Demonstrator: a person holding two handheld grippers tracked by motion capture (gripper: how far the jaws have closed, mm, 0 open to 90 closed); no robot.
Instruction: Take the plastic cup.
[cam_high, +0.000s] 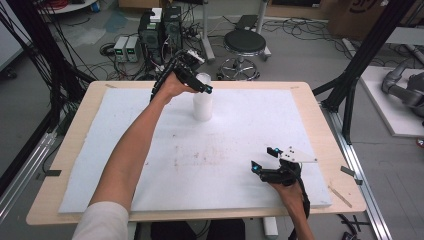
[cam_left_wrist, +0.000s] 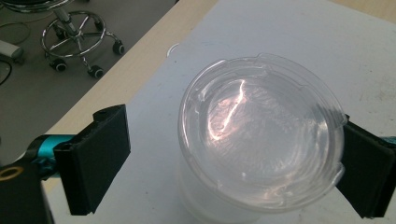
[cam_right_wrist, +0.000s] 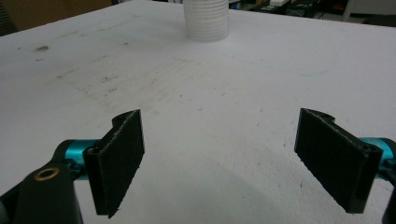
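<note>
Toward the far middle of the white foam sheet (cam_high: 240, 150) stands a ribbed, cloudy plastic cup (cam_high: 202, 102) with a clear lid (cam_left_wrist: 261, 135), no writing legible. Around its rim the left gripper (cam_high: 202, 85) hangs released; whether its right pad touches the rim is unclear. Near right, the right gripper (cam_high: 265, 160) rests released, empty. Beyond the table sits a stool (cam_high: 244, 45).

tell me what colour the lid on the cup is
Clear, see-through plastic lid on a white ribbed cup; best in the left gripper view.

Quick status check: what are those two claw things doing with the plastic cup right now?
Left gripper open, jaws either side of the lidded cup. Right gripper open, empty, above the white mat. Nothing in the way.
</note>
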